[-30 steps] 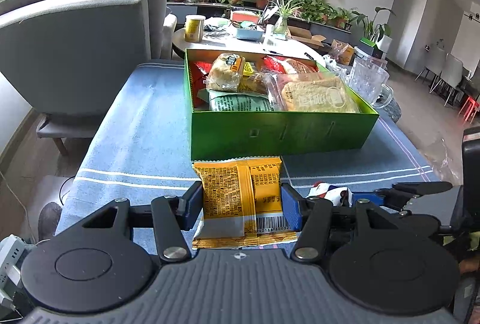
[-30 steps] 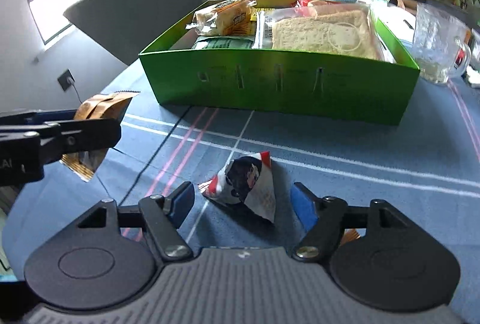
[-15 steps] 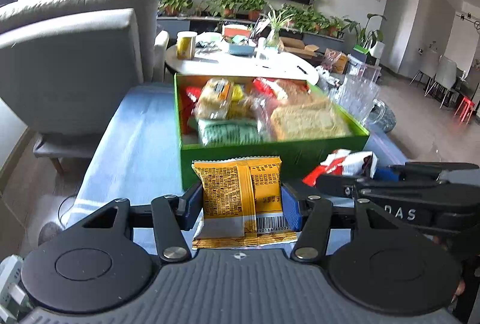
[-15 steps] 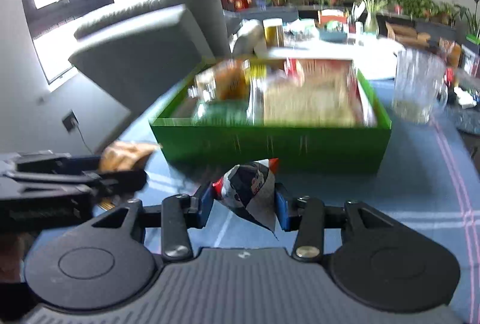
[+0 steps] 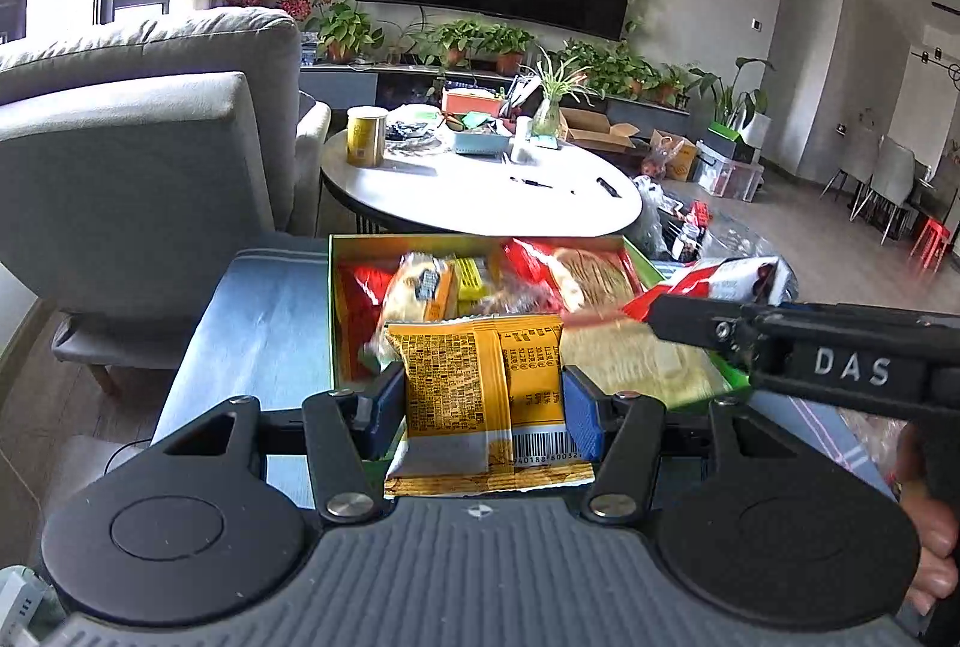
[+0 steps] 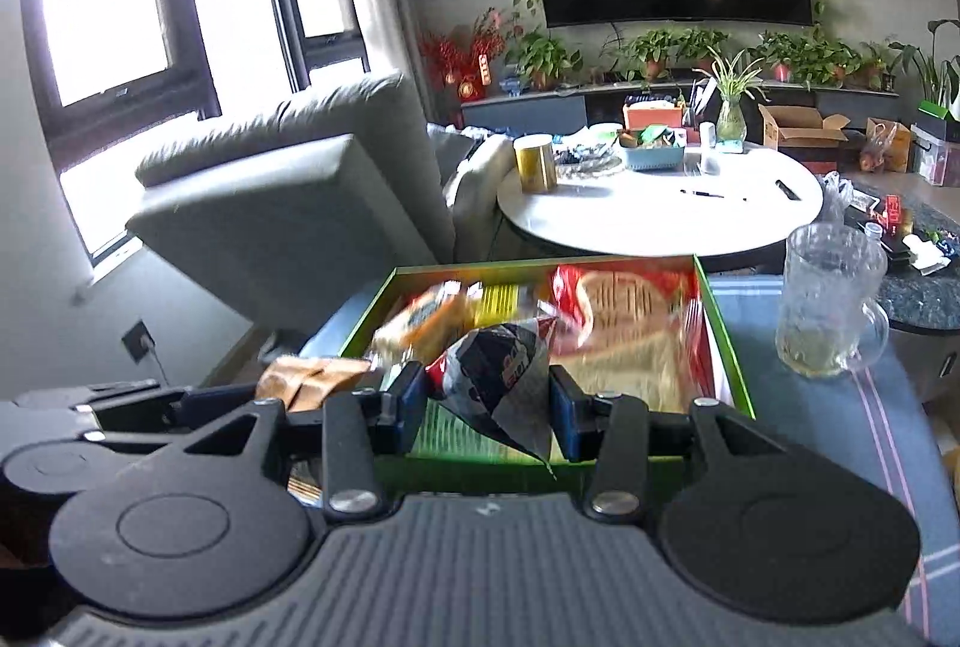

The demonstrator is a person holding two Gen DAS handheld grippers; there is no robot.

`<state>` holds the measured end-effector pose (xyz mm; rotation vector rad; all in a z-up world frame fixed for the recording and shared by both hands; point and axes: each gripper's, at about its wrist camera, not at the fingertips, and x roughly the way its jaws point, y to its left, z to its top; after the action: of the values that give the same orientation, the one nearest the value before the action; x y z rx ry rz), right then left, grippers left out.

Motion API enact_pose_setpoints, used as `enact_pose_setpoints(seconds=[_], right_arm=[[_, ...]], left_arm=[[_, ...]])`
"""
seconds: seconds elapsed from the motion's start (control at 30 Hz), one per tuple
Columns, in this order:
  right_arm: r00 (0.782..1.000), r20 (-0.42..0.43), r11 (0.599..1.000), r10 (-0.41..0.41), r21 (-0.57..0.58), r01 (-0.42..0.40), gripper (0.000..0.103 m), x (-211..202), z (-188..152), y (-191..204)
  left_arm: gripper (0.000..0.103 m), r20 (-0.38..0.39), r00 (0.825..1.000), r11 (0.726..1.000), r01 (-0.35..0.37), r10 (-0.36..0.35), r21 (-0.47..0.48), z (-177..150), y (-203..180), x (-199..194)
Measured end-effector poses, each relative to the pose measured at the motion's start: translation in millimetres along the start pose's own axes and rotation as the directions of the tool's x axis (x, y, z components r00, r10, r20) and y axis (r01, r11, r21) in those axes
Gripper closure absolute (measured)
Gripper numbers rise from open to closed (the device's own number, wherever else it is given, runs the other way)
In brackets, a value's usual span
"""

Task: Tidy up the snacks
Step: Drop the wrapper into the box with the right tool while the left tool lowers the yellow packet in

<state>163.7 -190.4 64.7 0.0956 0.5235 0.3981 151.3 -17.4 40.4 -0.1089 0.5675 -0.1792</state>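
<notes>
Both hands are loaded here. The left gripper (image 5: 483,398) is clamped on an orange packet (image 5: 480,383), held upright between the blue pads with the barcode end toward the camera, so its long axis runs straight ahead along the fingers. The right gripper (image 6: 489,407) has just been closing, and it's now pinched on a small red-and-black pouch (image 6: 498,377), pointy corner hanging down. What matters is where the green box (image 6: 729,347) sits: right in front of and below both grippers, its near wall just under the fingers, already stuffed with bread and other snacks. In the left view the right gripper (image 5: 654,314) pokes in from the right, above the box's right half, so I'd guess the pouch goes in on that side and the orange packet toward the near left corner, where a bit of floor looks free. The two hands are just beside each other, so bumping seems the main risk.
</notes>
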Motion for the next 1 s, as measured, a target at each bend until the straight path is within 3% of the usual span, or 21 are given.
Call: enact_pose_setpoints(seconds=[0.4,0.7,0.77,1.0], right_arm=[[1.0,-0.002,0.999,0.011,0.032,-0.011,0.028,41,19,-5],[0.998,-0.057,0.999,0.031,0.041,-0.029,0.028,67,12,1],[0.997,-0.066,0.999,0.029,0.045,-0.026,0.027,72,13,2],[0.998,-0.058,0.995,0.02,0.094,-0.014,0.027,83,17,3]], left_arm=[[0.051,-0.085,0.996,1.0,-0.013,0.014,0.013,-8,11,52],[0.049,-0.074,0.997,0.999,-0.025,0.027,0.029,-12,16,58],[0.044,-0.083,0.996,0.999,-0.029,0.032,0.039,-14,16,59],[0.042,-0.063,0.997,0.997,-0.042,0.046,0.057,-20,15,52]])
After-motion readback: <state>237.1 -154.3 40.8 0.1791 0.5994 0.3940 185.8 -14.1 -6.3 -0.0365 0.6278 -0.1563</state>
